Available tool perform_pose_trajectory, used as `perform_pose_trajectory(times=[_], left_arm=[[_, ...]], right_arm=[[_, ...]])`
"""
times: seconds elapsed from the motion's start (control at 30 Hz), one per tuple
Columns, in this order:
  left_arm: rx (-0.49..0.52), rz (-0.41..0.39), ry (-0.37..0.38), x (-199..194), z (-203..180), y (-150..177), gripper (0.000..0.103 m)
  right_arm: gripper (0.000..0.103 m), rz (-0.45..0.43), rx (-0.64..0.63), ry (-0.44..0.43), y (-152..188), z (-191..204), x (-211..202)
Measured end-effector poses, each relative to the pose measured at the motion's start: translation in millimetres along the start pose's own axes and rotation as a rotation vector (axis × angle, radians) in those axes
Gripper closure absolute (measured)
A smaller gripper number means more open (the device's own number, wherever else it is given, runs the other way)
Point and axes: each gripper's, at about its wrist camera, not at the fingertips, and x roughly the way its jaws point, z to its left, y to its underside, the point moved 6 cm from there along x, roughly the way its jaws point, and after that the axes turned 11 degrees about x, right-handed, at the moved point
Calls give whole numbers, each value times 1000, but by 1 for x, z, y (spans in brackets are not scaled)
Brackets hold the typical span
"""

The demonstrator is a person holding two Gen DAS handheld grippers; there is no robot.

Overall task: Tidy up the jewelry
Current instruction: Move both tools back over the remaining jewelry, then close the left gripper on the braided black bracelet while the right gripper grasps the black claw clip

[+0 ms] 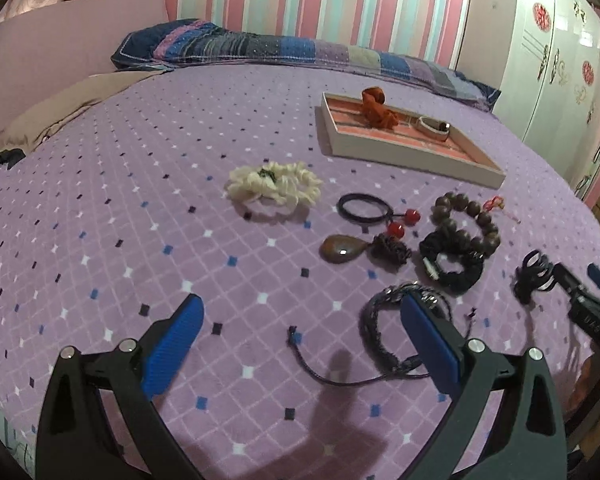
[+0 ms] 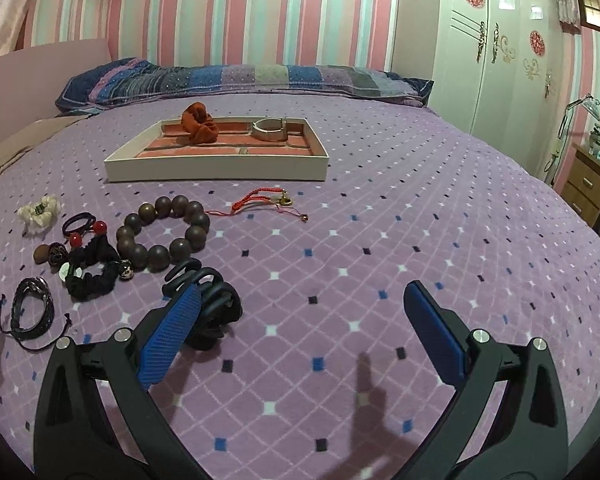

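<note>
Between the left tongs [image 1: 300, 344], spread wide with nothing in them, lies a dark cord bracelet [image 1: 396, 332]. The right tongs [image 2: 304, 328] gape too, a black hair clip [image 2: 210, 304] at their left tip. Far ahead, the tray [image 2: 216, 170] holds only two pieces. Most jewelry still waits on the bed [image 2: 380, 240].

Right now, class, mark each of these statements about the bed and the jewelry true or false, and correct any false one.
1. The orange scrunchie lies inside the tray. True.
2. The wooden bead bracelet is in the tray. False: it lies on the bedspread, in front of the tray.
3. Both tools, left and right, are open and hold nothing. True.
4. The white scrunchie sits in the tray. False: it lies on the bedspread.
</note>
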Motion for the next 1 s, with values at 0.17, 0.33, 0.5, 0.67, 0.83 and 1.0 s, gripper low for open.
perform_pose_trajectory(times=[0.17,0.33,0.5,0.67,0.83,1.0], left_arm=[[39,0,0,1,-7,5,6],[61,-12,-5,-3,-11,6,6],[55,-4,4,0,-13,7,6],[44,-4,20,2,-14,8,6],[38,-2,40,4,-15,9,6],[64,1,57,9,-27,8,7]], right_arm=[[4,-7,11,-20,-1,-1,-5],[4,-6,10,-25,0,-3,-9],[4,0,17,-39,4,-2,-11],[4,1,-9,-44,9,5,-11],[4,20,-26,-43,14,11,-4],[4,36,-31,-37,16,13,5]])
